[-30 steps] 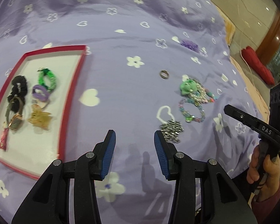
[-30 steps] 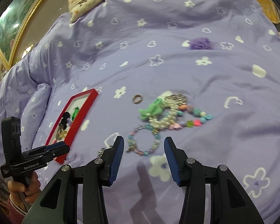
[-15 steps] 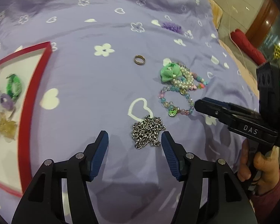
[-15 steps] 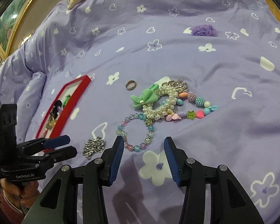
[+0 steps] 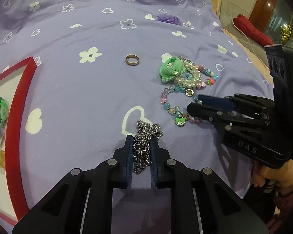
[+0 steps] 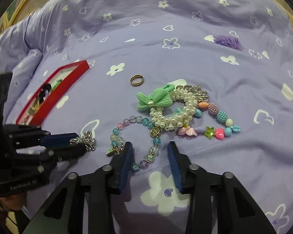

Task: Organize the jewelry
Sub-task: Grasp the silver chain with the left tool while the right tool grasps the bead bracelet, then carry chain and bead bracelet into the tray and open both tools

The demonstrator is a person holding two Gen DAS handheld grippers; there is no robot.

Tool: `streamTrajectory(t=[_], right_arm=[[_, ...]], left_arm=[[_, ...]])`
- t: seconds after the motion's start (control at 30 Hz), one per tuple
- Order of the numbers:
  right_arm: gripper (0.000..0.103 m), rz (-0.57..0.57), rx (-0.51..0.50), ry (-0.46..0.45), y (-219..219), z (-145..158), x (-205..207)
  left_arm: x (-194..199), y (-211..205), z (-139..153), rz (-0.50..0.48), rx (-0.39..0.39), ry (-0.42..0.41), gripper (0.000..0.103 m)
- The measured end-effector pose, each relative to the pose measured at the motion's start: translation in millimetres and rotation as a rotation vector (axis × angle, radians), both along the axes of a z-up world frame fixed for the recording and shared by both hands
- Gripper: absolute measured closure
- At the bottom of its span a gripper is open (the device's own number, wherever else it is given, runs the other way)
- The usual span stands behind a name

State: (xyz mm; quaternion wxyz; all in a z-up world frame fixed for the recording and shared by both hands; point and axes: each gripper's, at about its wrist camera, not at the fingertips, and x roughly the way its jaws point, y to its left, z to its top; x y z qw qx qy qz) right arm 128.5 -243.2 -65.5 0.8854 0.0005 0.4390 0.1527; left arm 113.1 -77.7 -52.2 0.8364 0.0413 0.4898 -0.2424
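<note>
My left gripper [image 5: 140, 139] is shut on a silver chain [image 5: 144, 144] lying on the purple bedspread; the chain also shows in the right wrist view [image 6: 87, 139]. My right gripper [image 6: 150, 146] is open, its jaws on either side of the near edge of a pastel bead bracelet [image 6: 136, 136] with a green charm [image 5: 180, 121]. Beyond lie a pearl bracelet with a green bow [image 6: 154, 97], a colourful bead string [image 6: 218, 120] and a gold ring [image 5: 132, 59]. A red-rimmed tray [image 5: 19, 101] at the left holds several pieces.
A purple scrunchie [image 5: 168, 19] lies farther back on the bedspread. The bed's right edge drops to a tiled floor with a red cushion [image 5: 252, 29]. The right gripper body [image 5: 254, 124] lies close to the right of my left gripper.
My left gripper moved forward and closed on the silver chain. My right gripper moved forward until its open jaws straddle the pastel bead bracelet.
</note>
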Motion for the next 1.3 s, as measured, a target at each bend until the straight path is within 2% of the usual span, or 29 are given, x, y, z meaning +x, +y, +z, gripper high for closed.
streamTrajectory(t=[0.03, 0.07, 0.27, 0.4, 0.63, 0.9, 1.3], right_arm=[[0.093, 0.003, 0.010, 0.004, 0, 0, 1], [0.096, 0.010, 0.037, 0.016, -1, 1, 1], [0.096, 0.029, 0.171, 0.035, 1, 13, -1], [0.096, 0.063, 0.206, 0.002, 13, 32, -7], [0.096, 0.124, 0.234, -0.053, 39, 63, -12], [0.096, 0.183, 0.278, -0.062, 68, 75, -12], [0.096, 0.304, 0.295, -0.080, 132, 90, -11]], left_arm=[[-1, 2, 1, 0.002, -0.006, -0.002, 0.089], [-1, 1, 1, 0.005, -0.014, 0.000, 0.089], [-7, 21, 12, 0.050, -0.080, 0.005, 0.090], [-12, 41, 25, 0.095, -0.119, -0.009, 0.090], [-25, 75, 47, 0.170, -0.130, -0.054, 0.090], [-39, 119, 63, 0.269, -0.156, -0.092, 0.090], [-53, 188, 69, 0.429, -0.170, -0.118, 0.090]])
